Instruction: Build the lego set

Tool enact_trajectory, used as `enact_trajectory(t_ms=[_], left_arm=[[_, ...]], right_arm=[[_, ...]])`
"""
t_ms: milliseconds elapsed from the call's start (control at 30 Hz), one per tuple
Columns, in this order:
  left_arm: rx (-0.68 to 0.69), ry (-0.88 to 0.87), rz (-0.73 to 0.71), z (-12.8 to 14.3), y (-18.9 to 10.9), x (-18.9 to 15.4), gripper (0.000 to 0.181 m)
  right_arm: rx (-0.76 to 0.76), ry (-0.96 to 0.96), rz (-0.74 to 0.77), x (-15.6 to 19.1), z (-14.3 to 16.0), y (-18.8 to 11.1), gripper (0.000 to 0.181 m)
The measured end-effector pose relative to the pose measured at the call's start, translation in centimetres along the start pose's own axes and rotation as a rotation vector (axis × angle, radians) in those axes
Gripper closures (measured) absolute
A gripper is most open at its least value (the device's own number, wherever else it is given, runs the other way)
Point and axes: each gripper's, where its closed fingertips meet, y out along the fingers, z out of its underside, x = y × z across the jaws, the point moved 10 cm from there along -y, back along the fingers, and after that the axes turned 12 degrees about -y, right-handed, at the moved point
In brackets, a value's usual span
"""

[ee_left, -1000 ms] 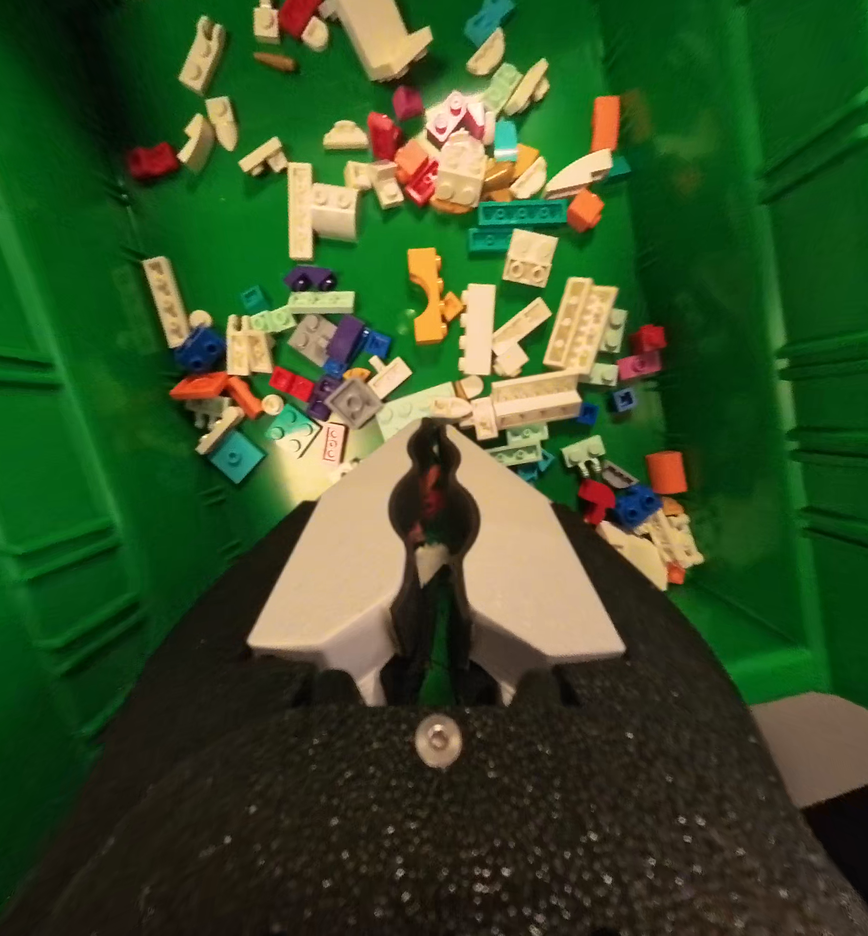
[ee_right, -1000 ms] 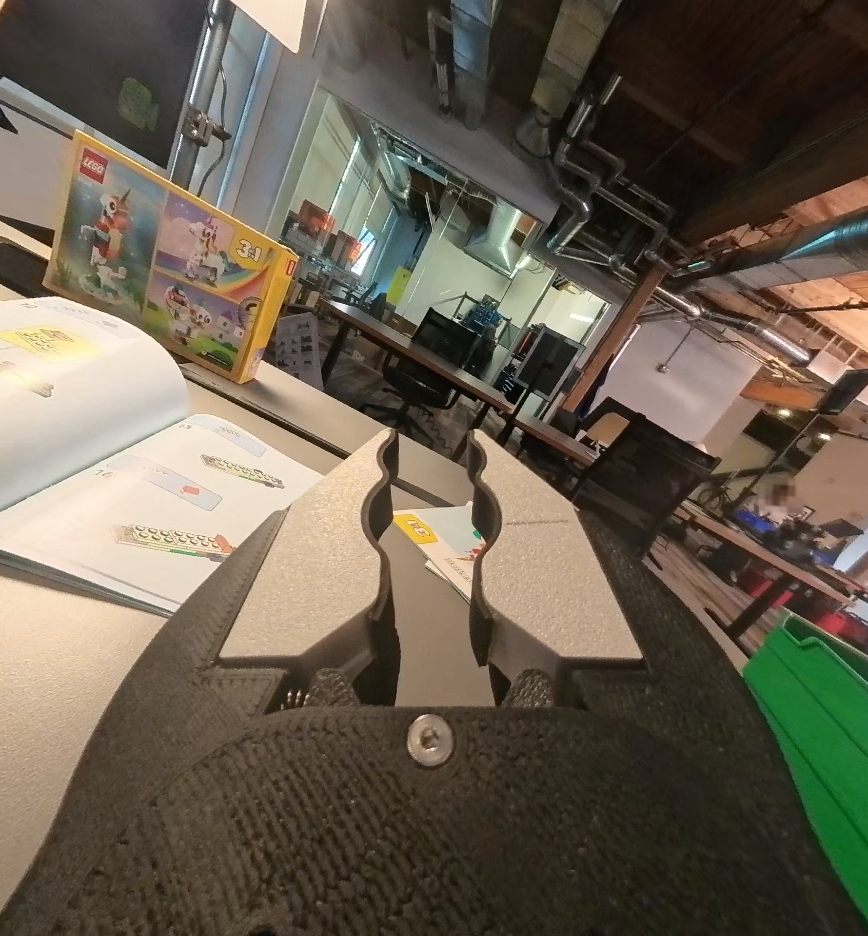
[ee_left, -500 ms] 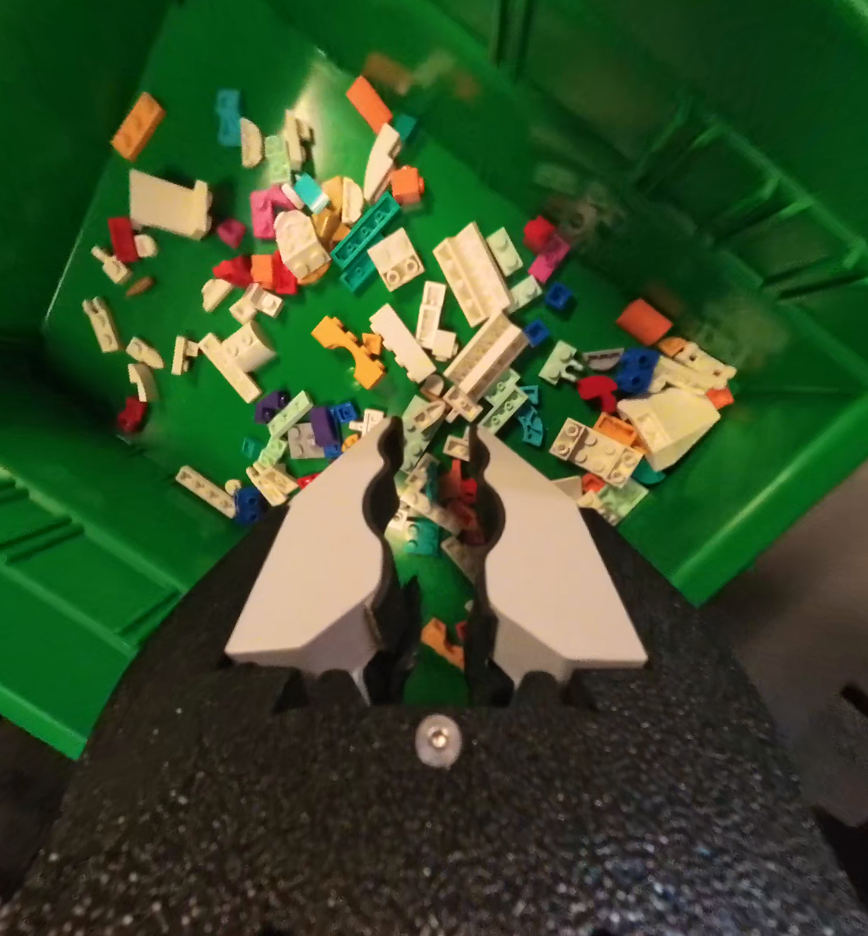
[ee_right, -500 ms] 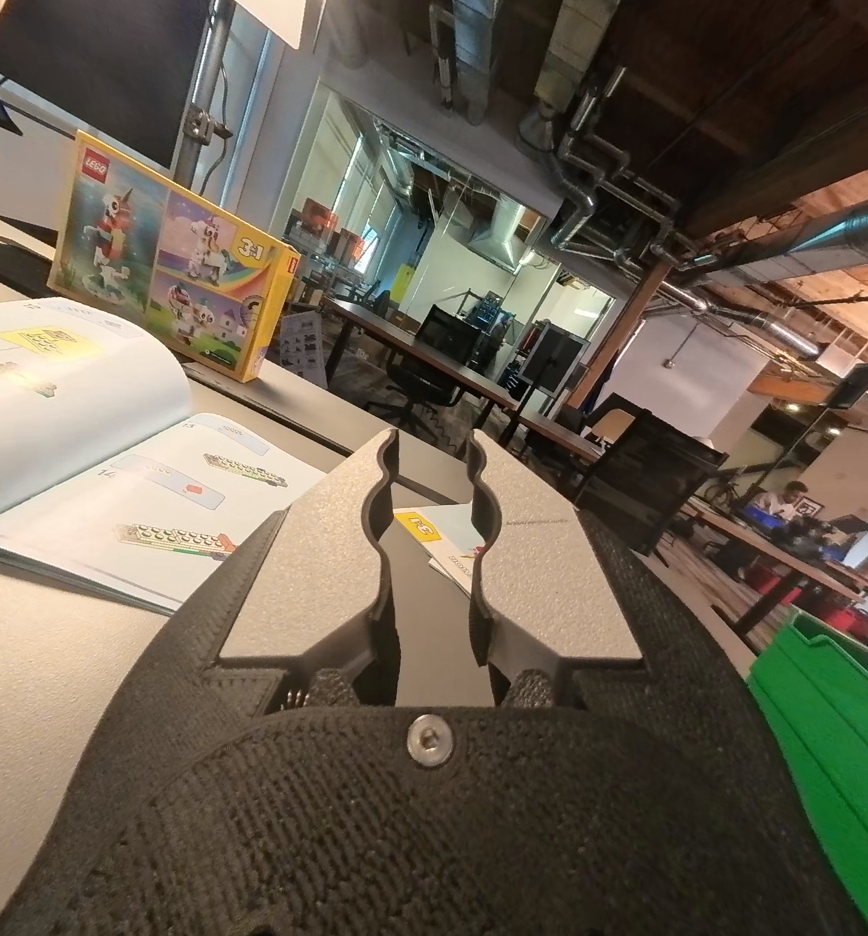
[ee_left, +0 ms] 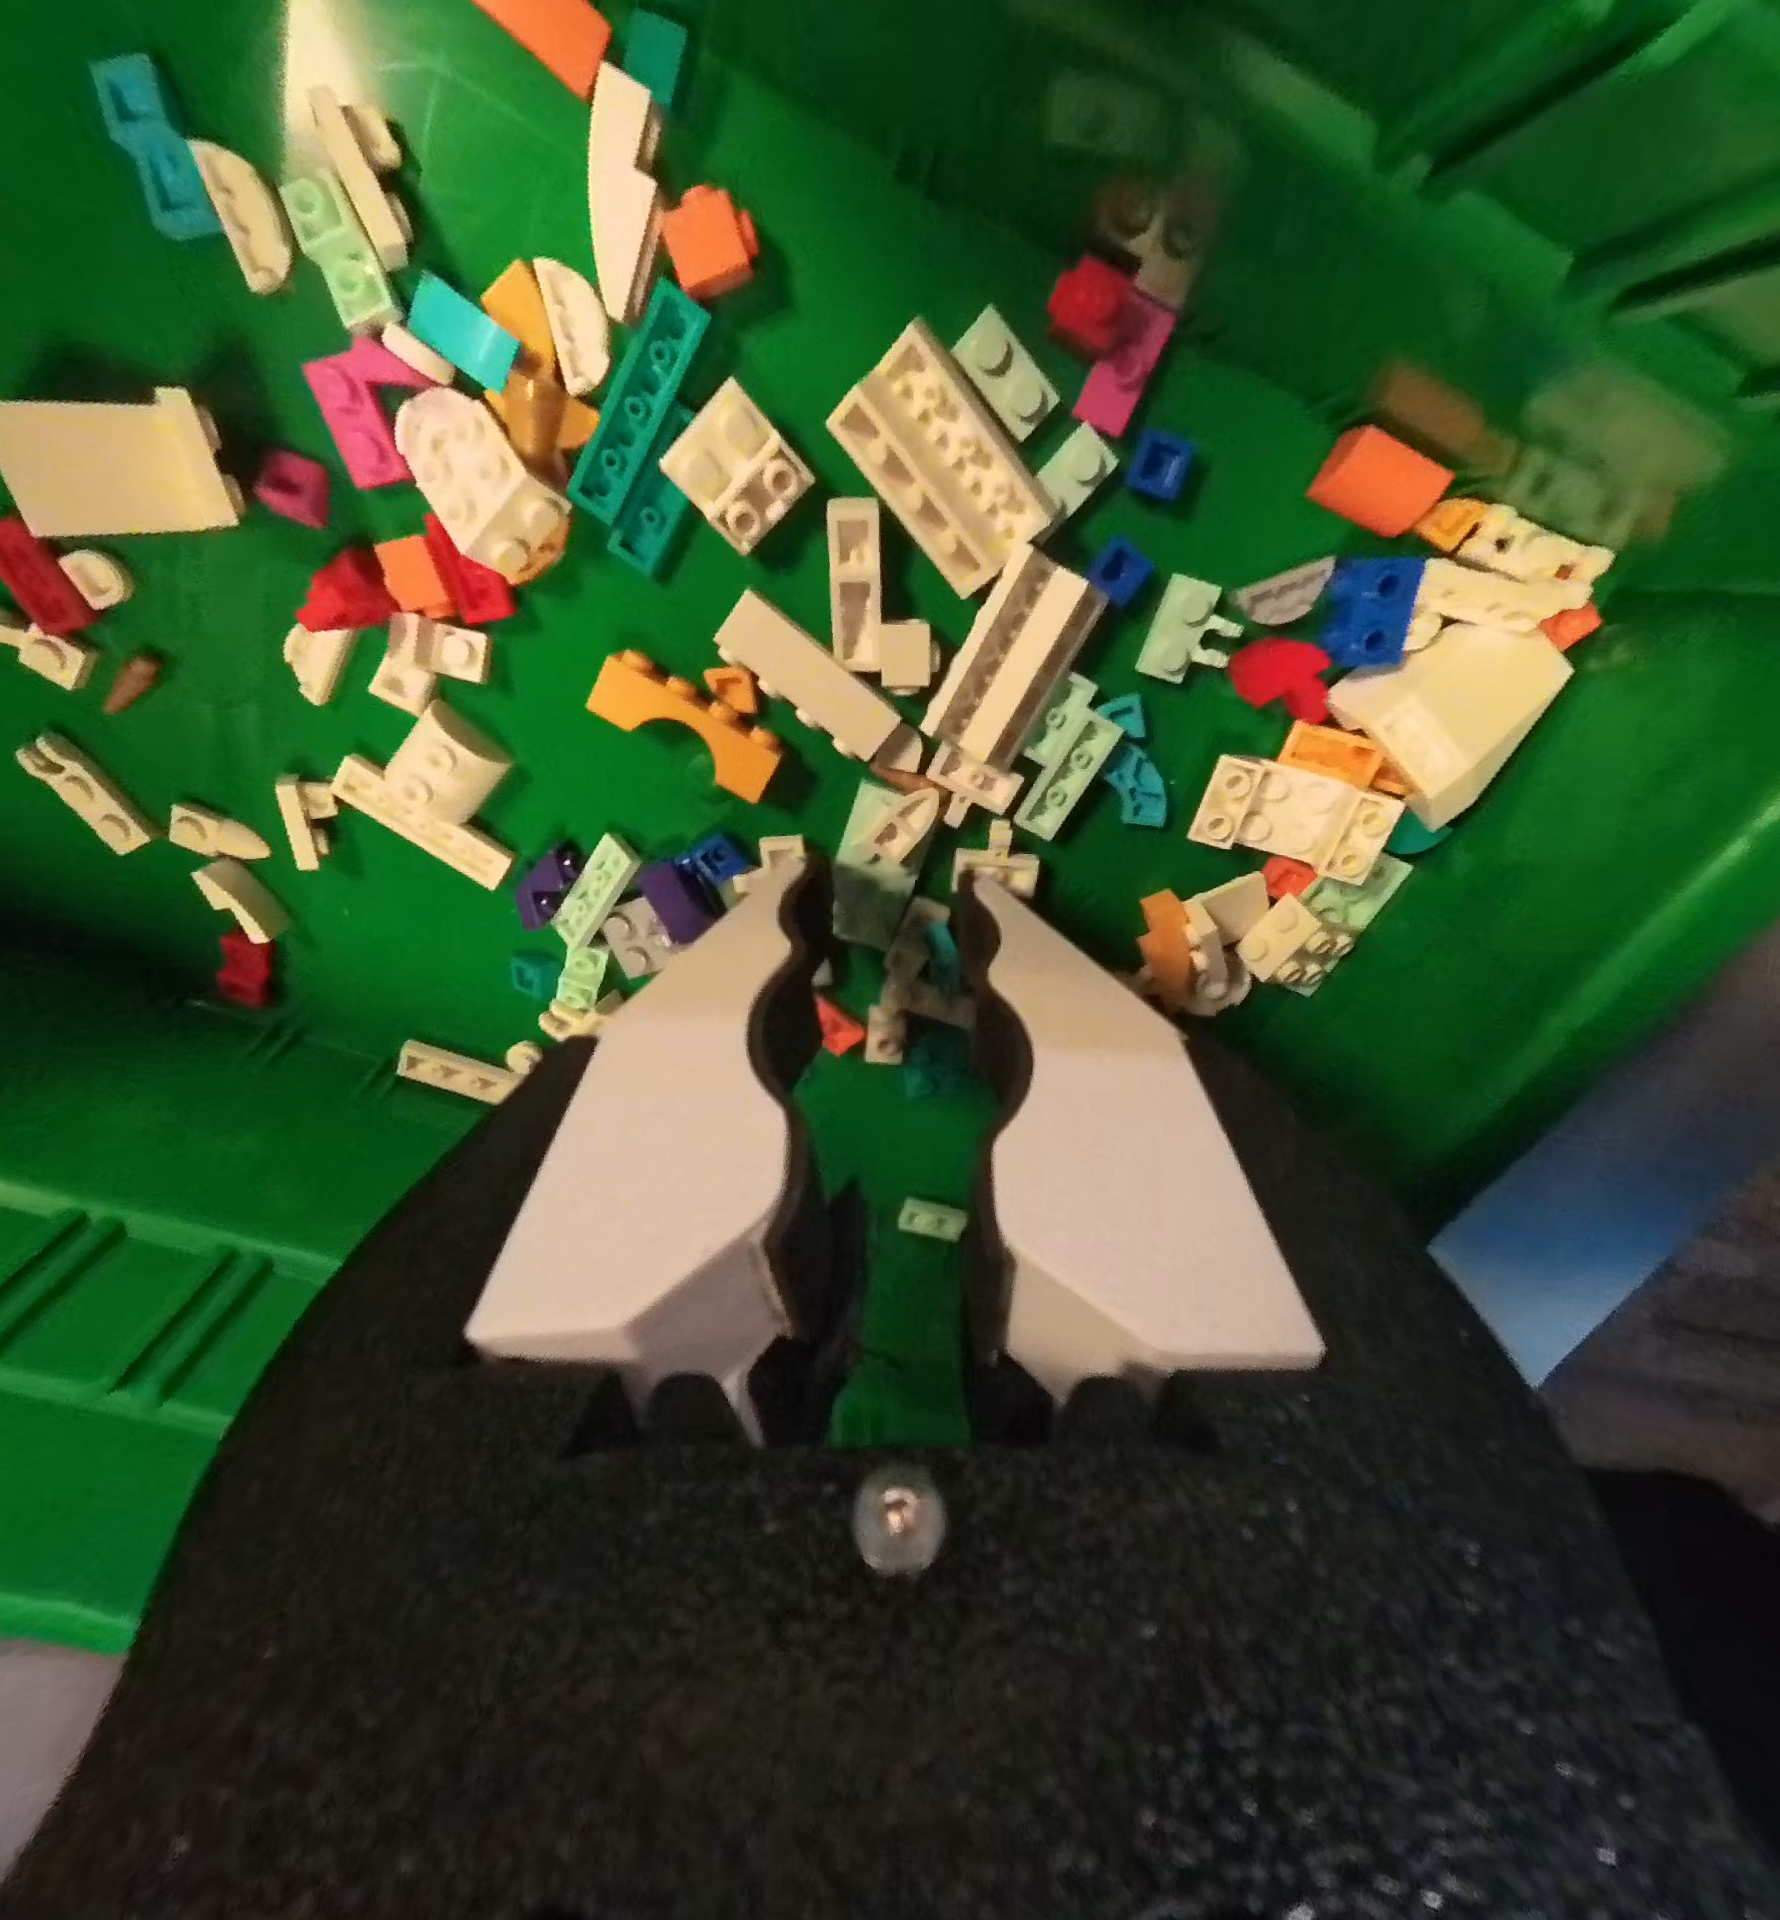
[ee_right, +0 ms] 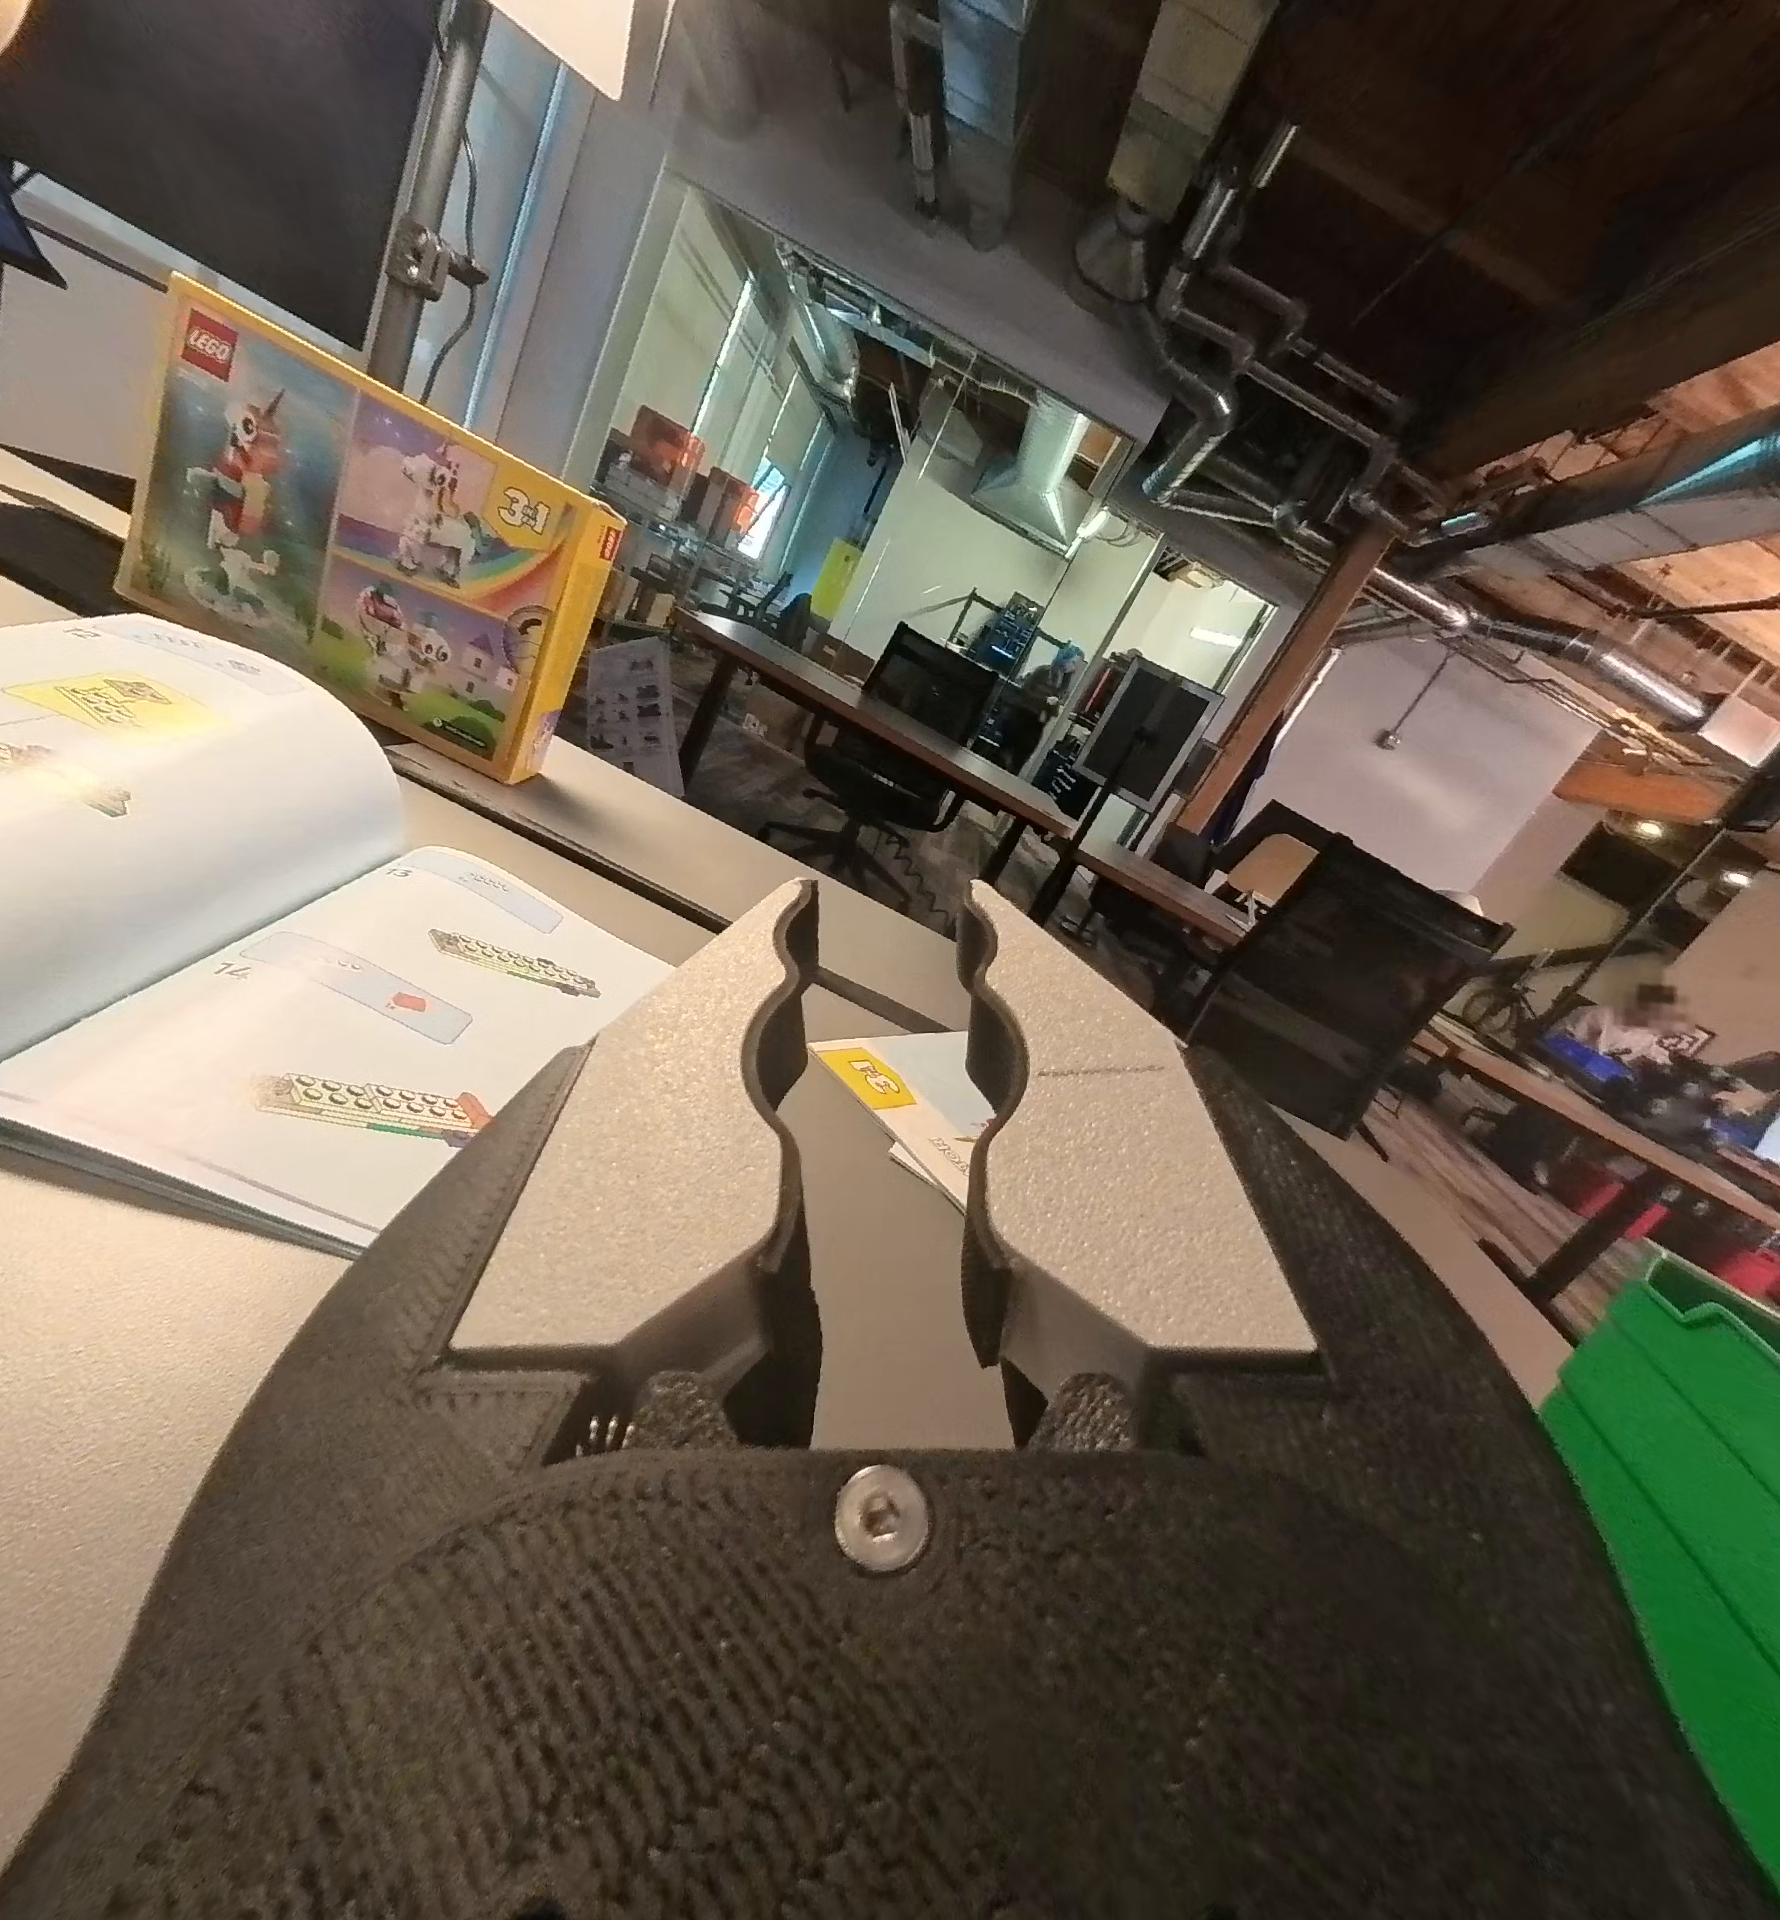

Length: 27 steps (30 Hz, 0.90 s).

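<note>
Left gripper [ee_left: 891, 883] hung inside the green bin [ee_left: 117, 1226], fingers parted with nothing between them, tips just above a dense clump of small pale-green and white pieces [ee_left: 891, 883] at frame centre. Loose lego pieces covered the bin floor, filling the upper half of the left wrist view; an orange arch [ee_left: 683, 722] lay left of centre, a long white plate [ee_left: 938, 457] above centre, a blue brick [ee_left: 1369, 608] at right. Right gripper [ee_right: 886, 904] rested low over the grey table [ee_right: 86, 1351], fingers spread and empty; open instruction booklet [ee_right: 242, 997] at left of that view, set box [ee_right: 366, 582] upper left, bin edge lower right. Risks, as judged: the pieces under the tips overlapped and were small, so closing there could pinch two at once or flick a neighbour away. The left view was blurred, so identifying a piece was uncertain. A wrong part would stall the booklet step. No assembled model was visible in either view.
</note>
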Motion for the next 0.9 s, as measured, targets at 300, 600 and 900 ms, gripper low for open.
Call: enact_trajectory(t_ms=[300,600,900], left_arm=[[0.000,0.034,0.002,-0.6,0.4,0.1,0.160],[0.022,0.076,-0.070,-0.7,0.3,-0.7,0.168],[-0.188,0.006,-0.347,1.4,-3.6,-3.0,0.170]], right_arm=[[-0.004,0.003,-0.004,0.0,0.0,0.0,0.157],[-0.020,0.023,-0.010,0.0,-0.1,0.0,0.157],[-0.073,-0.006,-0.065,0.7,-0.6,0.2,0.157]])
